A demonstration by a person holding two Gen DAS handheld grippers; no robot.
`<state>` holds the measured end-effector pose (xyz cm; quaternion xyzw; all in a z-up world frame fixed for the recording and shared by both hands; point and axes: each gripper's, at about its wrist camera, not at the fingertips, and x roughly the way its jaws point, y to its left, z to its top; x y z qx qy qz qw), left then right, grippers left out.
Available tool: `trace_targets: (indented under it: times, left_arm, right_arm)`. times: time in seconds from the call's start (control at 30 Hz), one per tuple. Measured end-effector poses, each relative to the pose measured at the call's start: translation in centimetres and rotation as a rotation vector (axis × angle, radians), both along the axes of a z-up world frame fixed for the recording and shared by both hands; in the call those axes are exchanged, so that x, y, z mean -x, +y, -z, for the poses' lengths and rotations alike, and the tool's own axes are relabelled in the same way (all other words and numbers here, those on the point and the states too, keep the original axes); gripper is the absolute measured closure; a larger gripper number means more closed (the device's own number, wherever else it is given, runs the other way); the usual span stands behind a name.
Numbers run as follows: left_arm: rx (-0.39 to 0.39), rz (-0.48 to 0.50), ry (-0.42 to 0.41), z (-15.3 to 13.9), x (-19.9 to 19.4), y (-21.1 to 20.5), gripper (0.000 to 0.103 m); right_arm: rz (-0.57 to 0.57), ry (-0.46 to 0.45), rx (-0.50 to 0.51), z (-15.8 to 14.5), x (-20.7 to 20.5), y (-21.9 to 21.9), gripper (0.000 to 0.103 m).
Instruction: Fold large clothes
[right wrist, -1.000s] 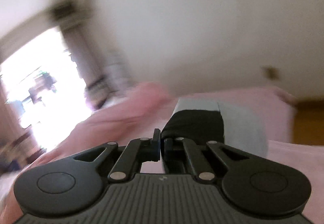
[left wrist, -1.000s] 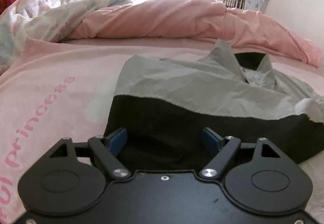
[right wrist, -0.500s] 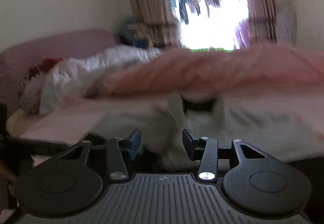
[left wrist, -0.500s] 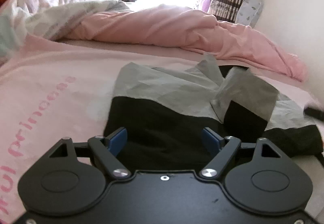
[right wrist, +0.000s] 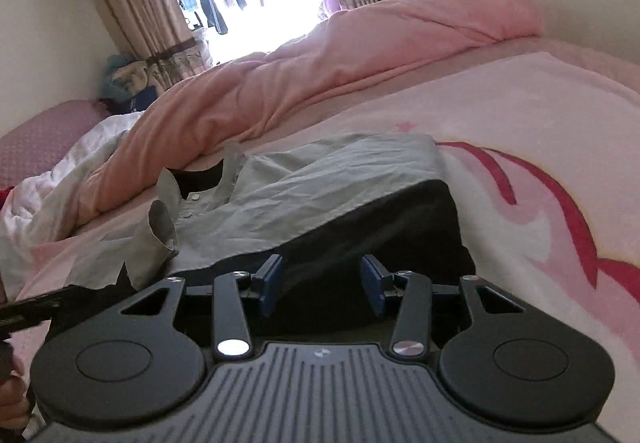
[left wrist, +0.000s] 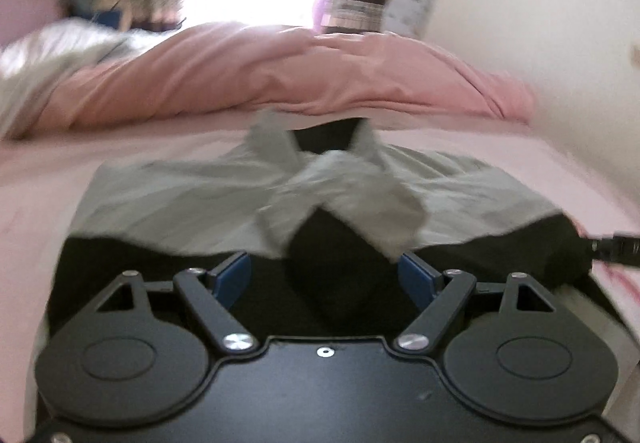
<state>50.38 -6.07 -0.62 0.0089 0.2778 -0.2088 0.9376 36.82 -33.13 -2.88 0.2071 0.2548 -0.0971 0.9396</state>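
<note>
A grey shirt with a black lower half (left wrist: 180, 195) lies flat on the pink bed, collar (right wrist: 200, 179) toward the far side. Both grey sleeves (left wrist: 360, 195) are crossed over its chest; one cuff (right wrist: 160, 227) curls up. My left gripper (left wrist: 324, 271) is open over the black lower middle, with nothing between its blue pads. My right gripper (right wrist: 322, 279) is open too, low over the black hem near the shirt's right side (right wrist: 448, 203), pads apart from the cloth. A black tip of each gripper shows at the edge of the other's view.
A bunched pink quilt (left wrist: 280, 75) and a white quilt (right wrist: 60, 195) lie along the far side of the bed. Right of the shirt the pink blanket has a red pattern (right wrist: 540, 203). Curtains (right wrist: 120, 3) frame a bright window. A wall runs along the right.
The right gripper let go of the sleeve it held up, opened, and came down to the black hem. That sleeve now lies across the chest. The left gripper moved right toward the shirt's middle.
</note>
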Motion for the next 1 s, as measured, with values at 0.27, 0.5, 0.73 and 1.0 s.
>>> trace_targets:
  times: [0.27, 0.5, 0.73, 1.0]
  left_arm:
    - [-0.138, 0.047, -0.023, 1.9, -2.7, -6.7, 0.022]
    - [-0.142, -0.003, -0.017, 2.5, -3.9, -7.5, 0.066]
    - [0.038, -0.156, -0.054, -1.1, -0.8, 1.6, 0.081]
    - [0.073, -0.466, 0.0, -0.6, 1.3, 12.0, 0.041]
  right_arm:
    - [-0.014, 0.005, -0.005, 0.5, -0.4, -0.8, 0.05]
    - [-0.008, 0.011, -0.016, 0.7, -0.1, -1.3, 0.05]
    - [-0.012, -0.01, -0.026, 0.3, 0.5, -1.1, 0.05]
    - [0.003, -0.017, -0.021, 0.0, 0.8, -1.0, 0.05]
